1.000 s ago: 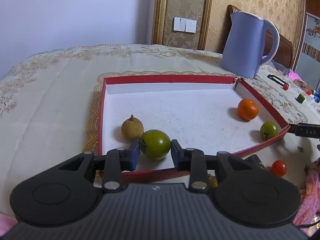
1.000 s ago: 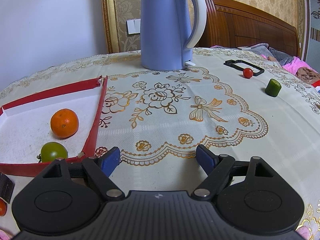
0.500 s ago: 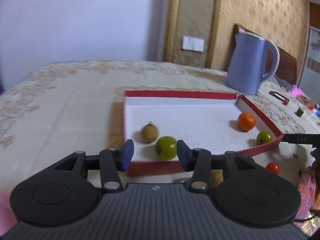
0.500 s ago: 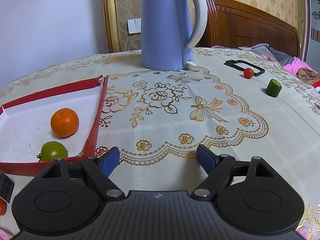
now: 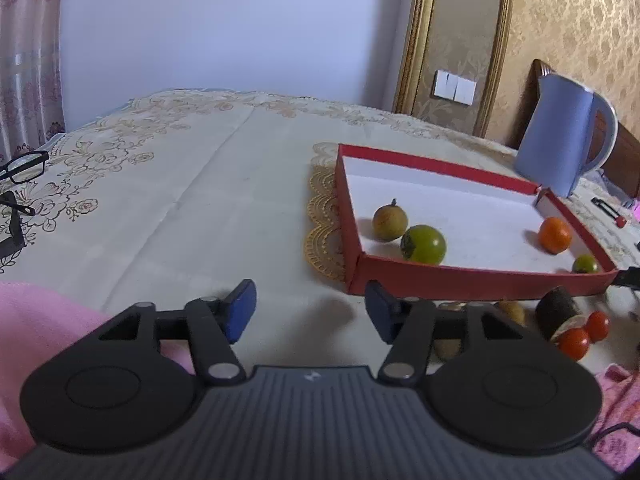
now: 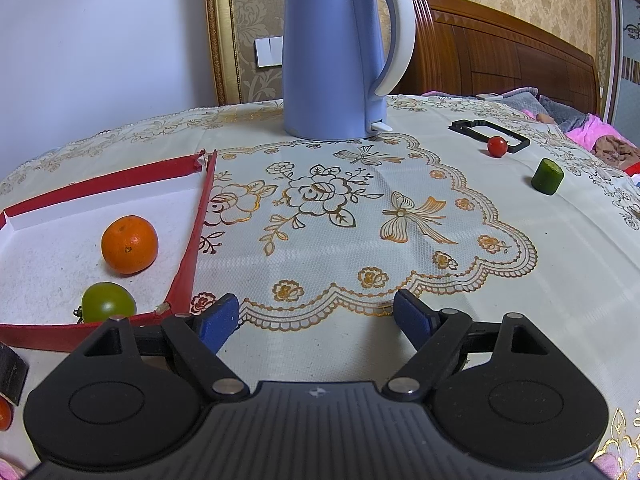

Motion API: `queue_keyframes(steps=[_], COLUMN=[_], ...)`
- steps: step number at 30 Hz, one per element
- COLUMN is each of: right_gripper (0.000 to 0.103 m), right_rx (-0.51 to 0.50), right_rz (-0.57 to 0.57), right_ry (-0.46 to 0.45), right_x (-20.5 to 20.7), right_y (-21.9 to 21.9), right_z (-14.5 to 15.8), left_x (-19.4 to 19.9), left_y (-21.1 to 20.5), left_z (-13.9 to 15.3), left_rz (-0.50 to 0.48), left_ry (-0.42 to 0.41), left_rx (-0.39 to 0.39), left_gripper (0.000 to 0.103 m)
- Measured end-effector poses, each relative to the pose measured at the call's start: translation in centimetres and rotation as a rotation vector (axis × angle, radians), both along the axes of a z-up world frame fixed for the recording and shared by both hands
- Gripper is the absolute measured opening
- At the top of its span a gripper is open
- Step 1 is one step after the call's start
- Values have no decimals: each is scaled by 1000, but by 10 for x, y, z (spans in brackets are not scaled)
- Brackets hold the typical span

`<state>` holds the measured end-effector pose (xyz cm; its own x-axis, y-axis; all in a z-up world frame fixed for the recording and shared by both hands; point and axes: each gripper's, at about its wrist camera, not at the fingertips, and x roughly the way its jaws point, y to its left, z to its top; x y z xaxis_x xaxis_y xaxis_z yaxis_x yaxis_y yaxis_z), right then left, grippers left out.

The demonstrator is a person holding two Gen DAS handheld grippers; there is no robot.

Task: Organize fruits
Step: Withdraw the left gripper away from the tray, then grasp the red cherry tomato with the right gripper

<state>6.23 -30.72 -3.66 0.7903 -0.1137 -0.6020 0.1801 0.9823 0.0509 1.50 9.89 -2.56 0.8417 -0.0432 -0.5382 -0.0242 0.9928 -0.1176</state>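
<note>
Left wrist view: the left claw (image 5: 310, 312) is wide and holds nothing; four fruits sit in the tray (image 5: 472, 282).
Next, reach right to the near tomatoes (image 5: 574, 342) and squeeze softly.

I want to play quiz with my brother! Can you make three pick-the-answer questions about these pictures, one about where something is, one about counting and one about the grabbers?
1. Where does the tall blue electric kettle stand?
A. inside the tray
B. on the tablecloth behind the tray
C. on the floor

2. How many fruits lie in the shallow red cardboard tray with the white floor?
A. two
B. four
C. six

3. How is the left gripper?
A. open and empty
B. shut on the orange
C. shut on a tomato

Answers:
1 B, its base sits on the lace cloth past the tray's far corner.
2 B, brown fruit, big green, orange and small green.
3 A, the blue pads stand apart with only cloth between.
</note>
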Motion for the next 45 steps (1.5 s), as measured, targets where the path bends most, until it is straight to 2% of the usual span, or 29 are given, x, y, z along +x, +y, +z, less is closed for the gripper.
queue_keyframes(steps=[7, 10, 14, 17, 21, 25, 27, 29, 30, 34, 39, 41, 45], right_gripper=[85, 85, 86, 86, 85, 85, 81, 65, 61, 58, 45, 35, 28], right_rx=[0, 10, 71, 129, 129, 88, 54, 6, -5, 0, -28, -28, -18], right_rz=[2, 3, 3, 65, 224, 329, 375, 411, 424, 465, 511, 523, 529], right_ry=[1, -5, -40, -70, -68, -71, -71, -59, -51, -31, -23, -14, -13], right_x=[1, 0, -13, -34, -56, -70, -74, -73, -71, -65, -67, -67, -65], right_y=[0, -1, -7, -3, 21, 49, 64, 78, 82, 93, 104, 107, 110], right_z=[0, 0, 3, 10, 19, 23, 23, 21, 20, 17, 16, 13, 9], left_x=[3, 3, 3, 6, 6, 6, 7, 7, 7, 7, 7, 7, 7], left_y=[-8, -11, -9, -7, -9, -9, -7, -6, -6, -6, -6, -6, -7], left_z=[-7, -8, -8, -7, -8, -8, -7, -8, -8, -7, -8, -8, -7], left_rz=[7, 17, 19, 0, -1, 8, -1, 1, 1, 0, -1, -1, -1], left_ry=[-2, -9, -5, 11, 16, 19, 22, 25, 24, 24, 25, 25, 27], left_rx=[76, 100, 87, 67, 85, 81, 72, 64, 63, 63, 59, 58, 57], left_gripper=[67, 79, 85, 96, 98, 101, 103, 103, 103, 103, 103, 103, 103])
